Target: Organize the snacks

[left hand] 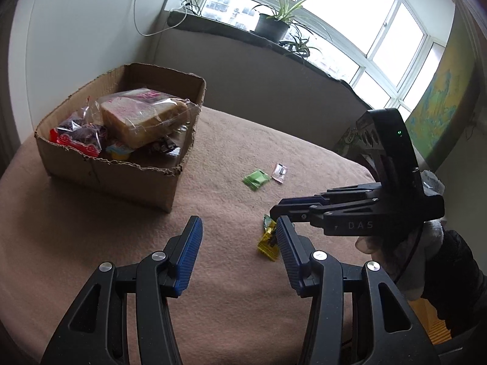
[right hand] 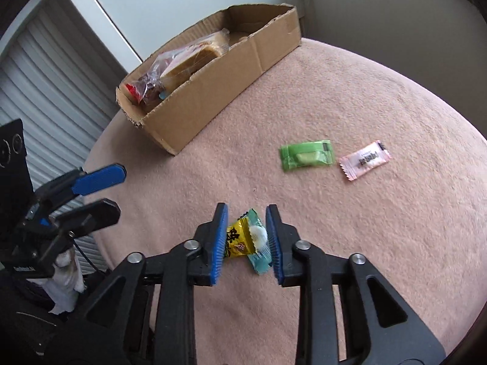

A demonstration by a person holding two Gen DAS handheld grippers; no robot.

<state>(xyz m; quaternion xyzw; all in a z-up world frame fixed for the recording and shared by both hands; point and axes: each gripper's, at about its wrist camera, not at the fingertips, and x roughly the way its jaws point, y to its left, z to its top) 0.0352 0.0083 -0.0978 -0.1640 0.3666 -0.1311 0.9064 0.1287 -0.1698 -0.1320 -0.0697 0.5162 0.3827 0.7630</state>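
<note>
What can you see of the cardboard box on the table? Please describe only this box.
The cardboard box is brown, low and open-topped, with torn, ragged rims. It stands upright on the pink cloth, near the table's far edge. Inside lie wrapped snacks, piled toward one end: a clear bag of sliced bread on top, red and dark packets beside it. Neither hand-held gripper touches it.

Both grippers are black, with angular cut-out arms, round silver screws at the joints and ribbed blue pads on the fingers [left hand: 188,258]. The right gripper [left hand: 278,210] bears pale letters "DAS" and a small green light. The hand [left hand: 426,243] wears a whitish glove and a black sleeve [left hand: 456,279].
</note>
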